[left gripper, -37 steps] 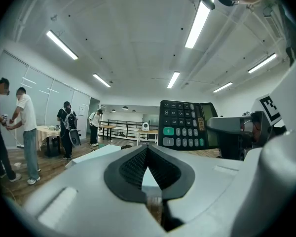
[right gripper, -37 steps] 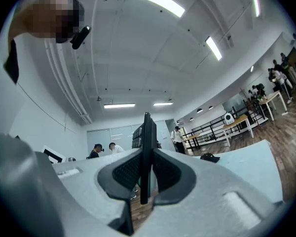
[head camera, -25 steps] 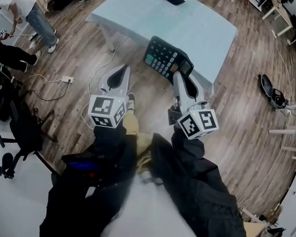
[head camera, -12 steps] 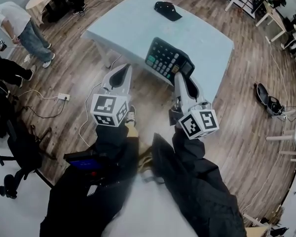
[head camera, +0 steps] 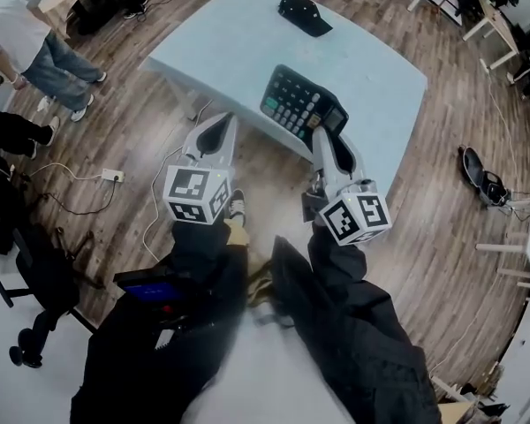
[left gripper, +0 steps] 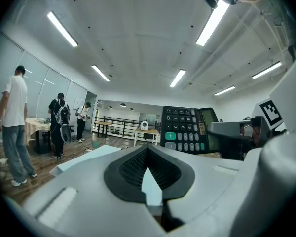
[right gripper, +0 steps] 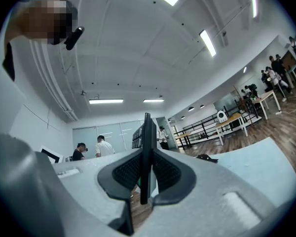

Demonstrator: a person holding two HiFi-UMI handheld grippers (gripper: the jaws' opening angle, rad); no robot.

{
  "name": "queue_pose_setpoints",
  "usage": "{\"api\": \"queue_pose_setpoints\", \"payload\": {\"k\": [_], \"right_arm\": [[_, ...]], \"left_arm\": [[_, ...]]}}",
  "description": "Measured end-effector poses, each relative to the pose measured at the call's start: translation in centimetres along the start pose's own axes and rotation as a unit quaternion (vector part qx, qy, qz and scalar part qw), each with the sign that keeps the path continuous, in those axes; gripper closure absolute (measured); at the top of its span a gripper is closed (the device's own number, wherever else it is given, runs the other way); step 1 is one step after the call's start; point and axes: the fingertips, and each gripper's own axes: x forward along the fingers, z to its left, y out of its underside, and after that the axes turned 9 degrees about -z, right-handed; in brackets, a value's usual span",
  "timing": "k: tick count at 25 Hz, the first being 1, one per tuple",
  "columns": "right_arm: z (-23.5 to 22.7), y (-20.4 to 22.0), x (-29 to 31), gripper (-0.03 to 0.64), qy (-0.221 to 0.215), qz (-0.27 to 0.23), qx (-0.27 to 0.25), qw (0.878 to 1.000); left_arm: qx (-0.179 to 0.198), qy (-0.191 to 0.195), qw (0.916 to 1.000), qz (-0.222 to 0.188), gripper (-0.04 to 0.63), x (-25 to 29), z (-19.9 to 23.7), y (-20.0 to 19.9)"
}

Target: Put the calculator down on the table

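The black calculator [head camera: 293, 102] with grey and green keys is upright on its edge, pinched at its lower right side by my right gripper [head camera: 321, 136], which is shut on it. It hangs over the near edge of the pale blue table [head camera: 238, 38]. In the right gripper view the calculator [right gripper: 147, 132] shows edge-on between the pads of the right gripper [right gripper: 146, 155]. My left gripper [head camera: 214, 131] is held beside it to the left, over the floor just short of the table, jaws shut with nothing in them. From the left gripper [left gripper: 148, 150] the calculator [left gripper: 186, 130] faces me at the right.
A black cap [head camera: 303, 16] lies at the table's far side. Several people [head camera: 37, 42] stand at the far left. A power strip [head camera: 113, 176] with cables lies on the wooden floor. An office chair [head camera: 31, 237] is at left, a dark object [head camera: 479, 177] at right.
Both grippers and the calculator have moved forward towards the table, which now lies closer and larger in view. The grip on the calculator is unchanged.
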Motion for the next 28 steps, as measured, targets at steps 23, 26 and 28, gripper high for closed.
{"api": "queue_pose_setpoints", "payload": {"k": [23,26,28], "right_arm": [[-3.3,4.5,16.2,0.568,0.018,0.032,0.006,0.999],[-3.9,5.0,17.0,0.568,0.017,0.037,0.01,0.999],[-4.5,5.3,17.3,0.568,0.018,0.041,0.016,0.999]], "left_arm": [[-0.034,0.021,0.999,0.021,0.597,12.2,11.3,1.0],[-0.039,0.022,0.9987,0.026,0.597,13.2,11.7,1.5],[-0.041,0.021,0.9985,0.031,0.597,13.7,11.6,1.9]]}}
